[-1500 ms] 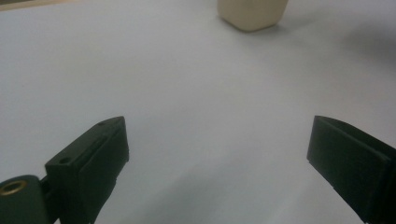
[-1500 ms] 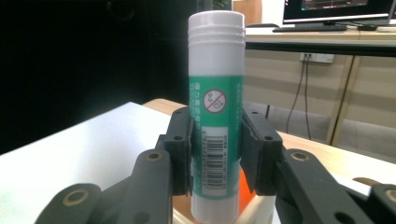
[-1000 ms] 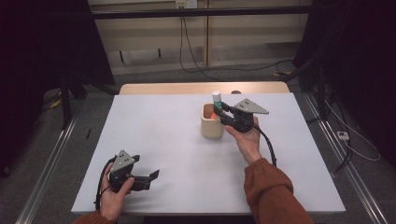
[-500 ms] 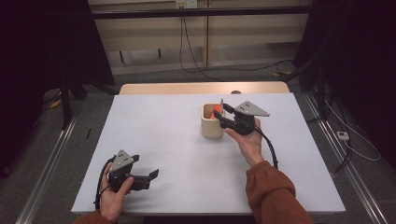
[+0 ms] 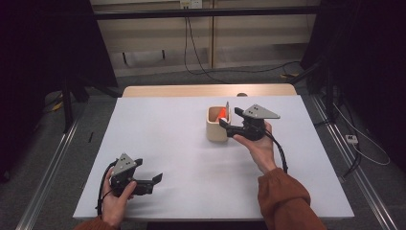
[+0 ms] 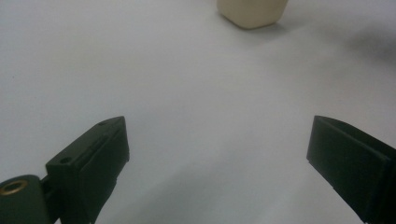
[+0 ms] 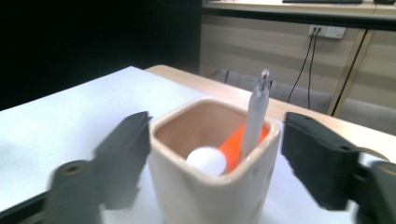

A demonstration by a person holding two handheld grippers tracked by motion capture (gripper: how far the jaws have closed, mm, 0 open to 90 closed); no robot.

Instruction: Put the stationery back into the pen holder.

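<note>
Since a second ago my right tool (image 5: 225, 123) has let go: its jaws have just been opening and now stand wide on either side of the beige pen cup (image 5: 218, 124), pads clear of its walls, nothing pressed between them. What it carried then, a white-tipped stick held above the cup, now sits inside the cup. From the right gripper view I read the contents as a grey-white pen (image 7: 256, 112) leaning on the far rim, an orange piece (image 7: 236, 144) behind it and a white round end (image 7: 207, 160) low down. I judge the drop done, and the tool is spread so it can back off without tipping the cup.

My left tool (image 5: 151, 181) hangs idle, well short of the cup, near the front edge of the white surface (image 5: 163, 139), jaws wide apart and empty, likely parked out of the way.

How the orange piece and white end belong together I cannot tell; the cup wall hides their lower parts, and the near jaw is blurred.
</note>
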